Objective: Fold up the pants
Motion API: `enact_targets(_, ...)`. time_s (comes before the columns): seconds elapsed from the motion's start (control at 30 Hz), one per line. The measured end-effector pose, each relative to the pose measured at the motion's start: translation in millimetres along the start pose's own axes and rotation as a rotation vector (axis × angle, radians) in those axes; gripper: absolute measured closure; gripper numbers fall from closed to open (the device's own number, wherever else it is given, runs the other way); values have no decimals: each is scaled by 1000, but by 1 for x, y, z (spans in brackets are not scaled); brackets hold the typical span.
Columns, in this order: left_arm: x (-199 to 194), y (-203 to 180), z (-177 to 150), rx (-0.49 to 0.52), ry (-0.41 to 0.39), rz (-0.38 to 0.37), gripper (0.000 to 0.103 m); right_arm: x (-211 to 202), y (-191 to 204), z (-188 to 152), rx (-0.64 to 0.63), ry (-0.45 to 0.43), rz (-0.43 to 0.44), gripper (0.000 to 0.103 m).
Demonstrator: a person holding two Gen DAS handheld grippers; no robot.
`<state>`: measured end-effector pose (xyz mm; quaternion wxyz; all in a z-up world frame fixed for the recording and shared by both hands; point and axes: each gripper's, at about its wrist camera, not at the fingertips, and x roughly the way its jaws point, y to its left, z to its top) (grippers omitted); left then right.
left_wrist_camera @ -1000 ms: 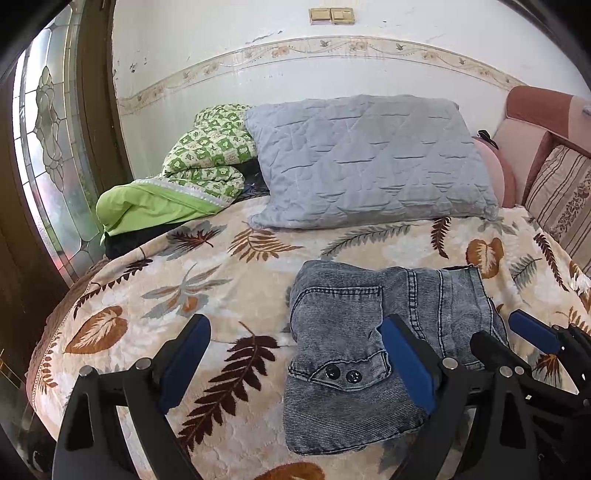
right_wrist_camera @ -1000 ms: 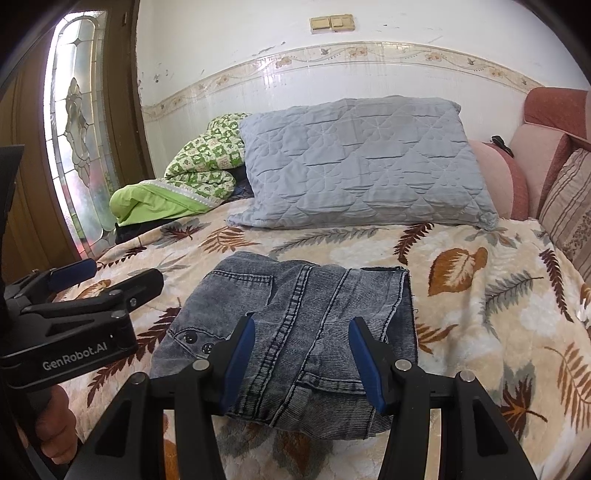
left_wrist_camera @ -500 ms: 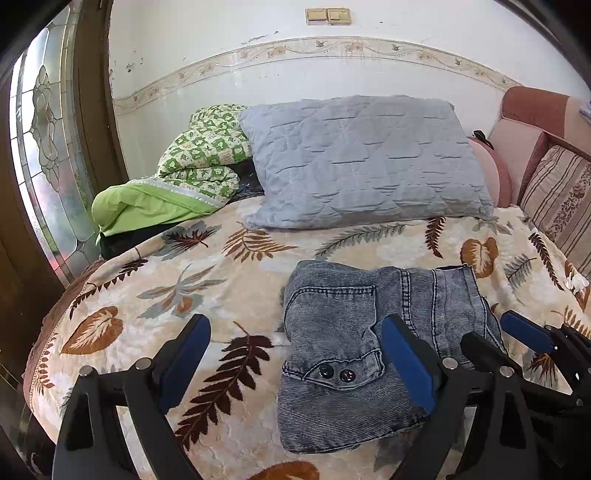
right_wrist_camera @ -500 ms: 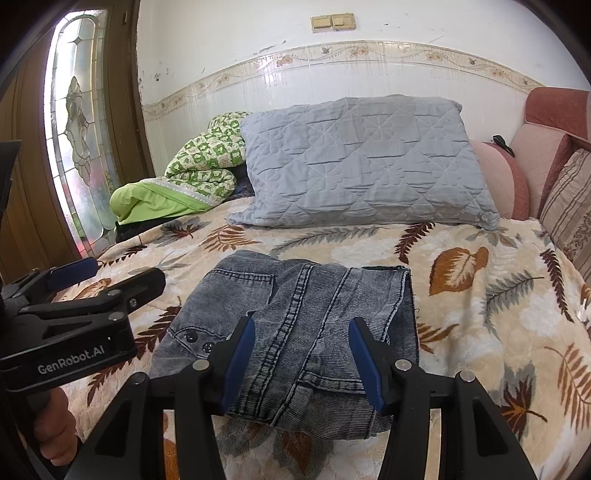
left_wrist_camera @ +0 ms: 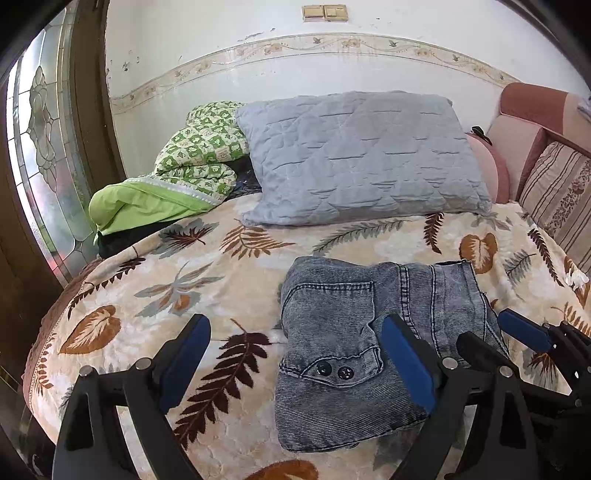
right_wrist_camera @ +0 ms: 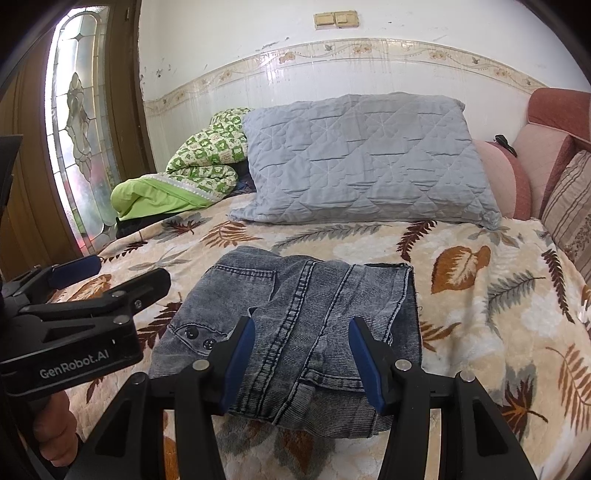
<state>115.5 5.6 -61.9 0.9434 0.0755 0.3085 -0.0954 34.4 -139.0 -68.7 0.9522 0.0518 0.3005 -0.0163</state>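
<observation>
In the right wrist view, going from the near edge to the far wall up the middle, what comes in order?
Right gripper → folded jeans → leaf-print bedspread → grey quilted pillow → tiled wall border → wall switches.

A bed fills the room's foreground, covered by a cream blanket (left_wrist_camera: 229,280) printed with brown and grey leaves. A grey quilted pillow (left_wrist_camera: 365,158) leans at its head beside a bundled green patterned quilt (left_wrist_camera: 192,166). Behind runs a white wall (right_wrist_camera: 236,37) with a floral border strip (right_wrist_camera: 369,50) and two beige switches (right_wrist_camera: 336,19). A leaded glass window (right_wrist_camera: 79,122) in dark wood glows with daylight on the left; pink and striped cushions (left_wrist_camera: 557,192) line the right.
</observation>
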Motion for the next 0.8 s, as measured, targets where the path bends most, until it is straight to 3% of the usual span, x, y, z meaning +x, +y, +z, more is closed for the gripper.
enact_targets(0.8, 1, -7, -3, 40, -21, -4, 9, 4, 3, -1, -12, 15, 4, 46)
